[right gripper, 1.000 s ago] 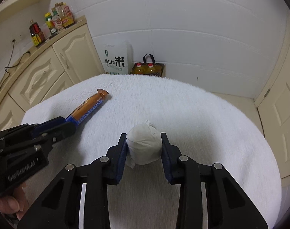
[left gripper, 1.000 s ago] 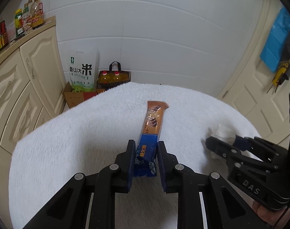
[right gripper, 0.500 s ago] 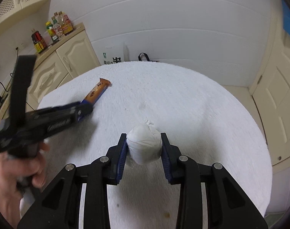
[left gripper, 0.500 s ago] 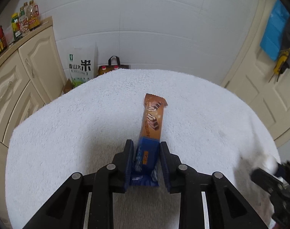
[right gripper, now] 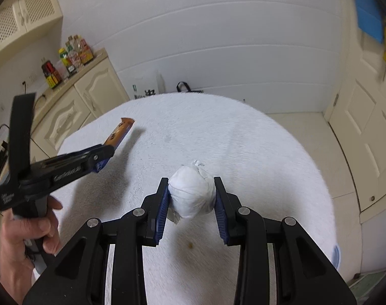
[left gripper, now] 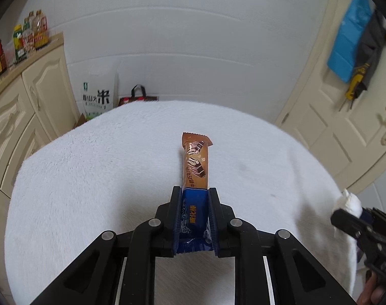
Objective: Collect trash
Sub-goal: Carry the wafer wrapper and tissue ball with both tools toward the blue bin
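While both claws hang over the white table [left gripper: 91,178]:
Left claw [left gripper: 194,203]: clamped on the blue end of the snack wrapper [left gripper: 195,167], orange end towards twelve o'clock.
Right claw [right gripper: 191,198]: pressing the white tissue wad [right gripper: 191,193] between its pads, at the table's four o'clock edge.

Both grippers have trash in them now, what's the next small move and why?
Probably carry both away toward a bin, which isn't in view. The left gripper is clamped on the wafer wrapper, the right gripper on the tissue ball, and both are off the white tablecloth.
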Demonstrator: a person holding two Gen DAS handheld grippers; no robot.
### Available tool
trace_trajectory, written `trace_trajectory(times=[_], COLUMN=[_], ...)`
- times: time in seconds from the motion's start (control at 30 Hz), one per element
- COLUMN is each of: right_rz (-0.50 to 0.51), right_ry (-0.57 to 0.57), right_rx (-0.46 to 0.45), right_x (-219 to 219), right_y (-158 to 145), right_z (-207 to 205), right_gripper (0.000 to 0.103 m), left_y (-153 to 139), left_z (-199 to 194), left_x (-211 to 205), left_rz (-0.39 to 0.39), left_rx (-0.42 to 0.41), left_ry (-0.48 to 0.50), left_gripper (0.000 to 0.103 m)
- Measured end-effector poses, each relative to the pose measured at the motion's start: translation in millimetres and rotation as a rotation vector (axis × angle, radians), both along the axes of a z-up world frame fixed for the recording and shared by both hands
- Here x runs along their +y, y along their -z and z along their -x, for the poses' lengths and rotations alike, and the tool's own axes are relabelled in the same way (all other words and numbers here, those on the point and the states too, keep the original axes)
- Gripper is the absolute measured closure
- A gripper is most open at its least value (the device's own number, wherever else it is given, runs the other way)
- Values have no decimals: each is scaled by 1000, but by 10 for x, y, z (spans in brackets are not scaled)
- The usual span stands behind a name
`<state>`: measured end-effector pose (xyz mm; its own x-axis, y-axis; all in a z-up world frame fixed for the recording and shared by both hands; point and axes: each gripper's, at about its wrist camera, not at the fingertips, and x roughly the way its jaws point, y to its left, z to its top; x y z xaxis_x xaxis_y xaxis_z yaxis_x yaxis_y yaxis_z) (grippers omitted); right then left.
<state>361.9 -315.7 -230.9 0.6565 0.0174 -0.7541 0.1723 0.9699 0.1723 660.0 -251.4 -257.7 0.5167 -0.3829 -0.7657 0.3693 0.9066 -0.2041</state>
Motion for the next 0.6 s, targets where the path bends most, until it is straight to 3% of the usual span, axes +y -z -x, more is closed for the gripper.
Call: trace_trajectory(times=[0.37, 0.6], right_rz=[7, 13], right_ry=[100, 188], right_rx=[-129, -201], right_x=[-471, -772], right_y=[-527, -782], right_z=[818, 1363], right_gripper=[70, 70], left_y=[-387, -582], left_z=[743, 1338], left_x=[-40, -8], left_rz=[69, 116], left_rx=[-157, -215], left_ry=[59, 123], left_gripper=[87, 87])
